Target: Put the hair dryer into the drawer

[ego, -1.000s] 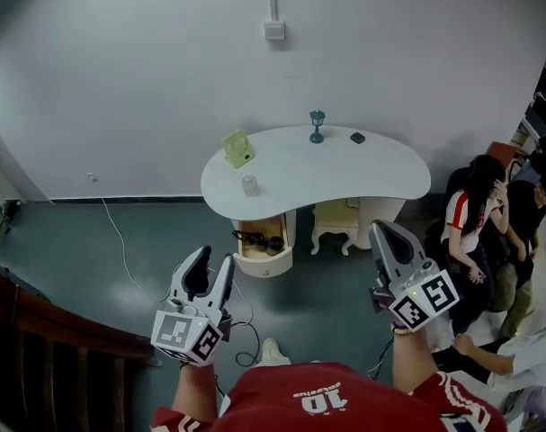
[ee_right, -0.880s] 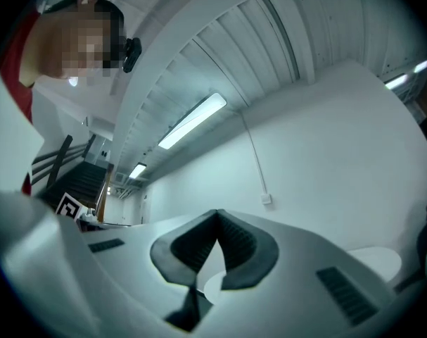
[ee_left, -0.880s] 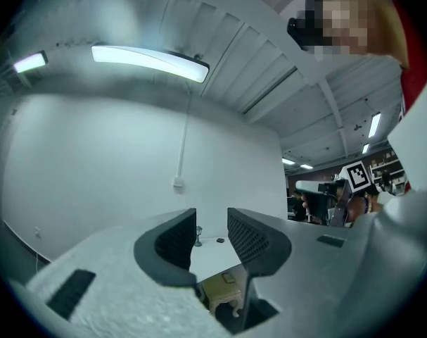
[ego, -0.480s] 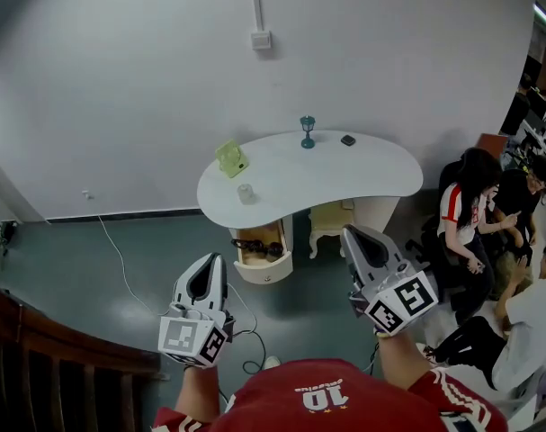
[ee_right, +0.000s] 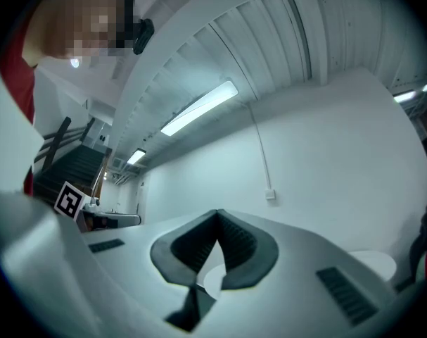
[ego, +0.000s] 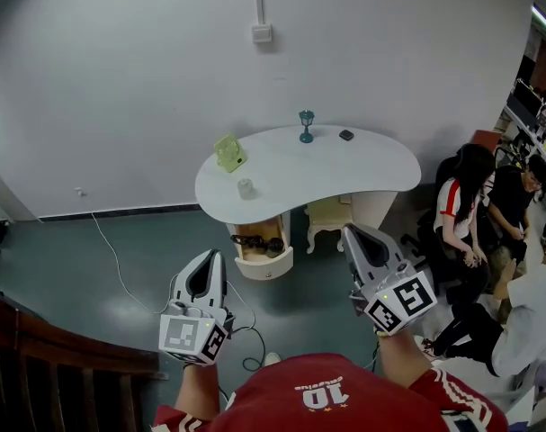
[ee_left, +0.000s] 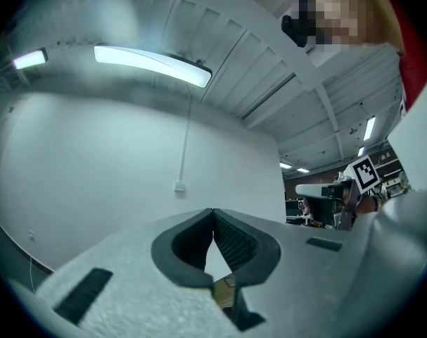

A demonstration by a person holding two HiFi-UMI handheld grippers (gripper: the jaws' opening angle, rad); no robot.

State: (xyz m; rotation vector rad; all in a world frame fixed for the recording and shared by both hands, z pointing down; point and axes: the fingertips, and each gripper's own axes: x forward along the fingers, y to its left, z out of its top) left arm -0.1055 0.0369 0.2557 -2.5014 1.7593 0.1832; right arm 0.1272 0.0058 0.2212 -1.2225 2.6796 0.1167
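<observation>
**Both claws shut and empty, well short of the open drawer**

Nearest the camera, the wearer's red shirt (ego: 317, 399) fills the lower edge. Just beyond it, the grey-and-white left claw (ego: 213, 256) and the matching right claw (ego: 348, 231) are held over the dark green floor (ego: 66, 268) and point toward the table. In each gripper view the ribbed pads meet at the tips with nothing between them. Both claws are fully closed, hold nothing and touch nothing.

Farther off, a pale wooden drawer (ego: 265, 261) stands pulled out beneath the left end of the white kidney-shaped table (ego: 362, 169). A dark, elongated shape lying inside it reads as the black hair dryer (ego: 249, 240), though it is too small to confirm in detail. If so, it already rests in its place, well apart from both claws.

Such a dryer is probably a rigid, smooth plastic shell of modest weight, with a limp cord that may snag on the drawer front. The handle, near where it joins the barrel, looks like the surest hold.

On the table stand a light green upright object (ego: 228, 152), a small clear cup (ego: 246, 188), a teal goblet (ego: 306, 125) and a small dark item (ego: 346, 135). A cream stool (ego: 331, 219) sits beneath, seated people (ego: 461, 214) are at the right, and a wall switch plate (ego: 262, 32) lies beyond.
</observation>
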